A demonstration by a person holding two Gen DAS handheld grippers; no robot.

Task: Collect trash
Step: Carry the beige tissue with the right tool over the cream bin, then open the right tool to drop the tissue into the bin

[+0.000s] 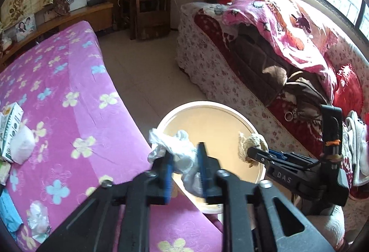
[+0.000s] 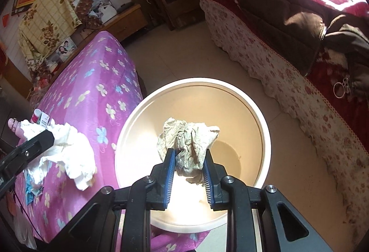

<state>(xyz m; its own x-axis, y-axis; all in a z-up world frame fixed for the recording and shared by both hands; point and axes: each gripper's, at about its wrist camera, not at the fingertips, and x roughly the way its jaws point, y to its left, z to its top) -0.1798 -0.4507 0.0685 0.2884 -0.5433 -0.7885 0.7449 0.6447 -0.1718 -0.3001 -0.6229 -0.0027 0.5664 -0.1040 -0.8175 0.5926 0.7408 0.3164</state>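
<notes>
The left gripper [image 1: 184, 171] is pointing forward and down, its blue-padded fingers [image 1: 167, 173] closing on a crumpled white tissue [image 1: 177, 155] pinched between them; the right gripper [image 2: 188, 173] is aiming downward, its blue pads [image 2: 169, 173] clamping a wad of beige crumpled paper [image 2: 189, 148] so that the wad is bulging above the fingertips; in the left wrist view the right gripper [image 1: 256, 155] is reaching in from the right side, level with the left one and near it, the two not touching.

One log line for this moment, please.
left gripper: shut on white tissue | right gripper: shut on beige rag, over bin | bin: looks empty | more litter on bed
</notes>
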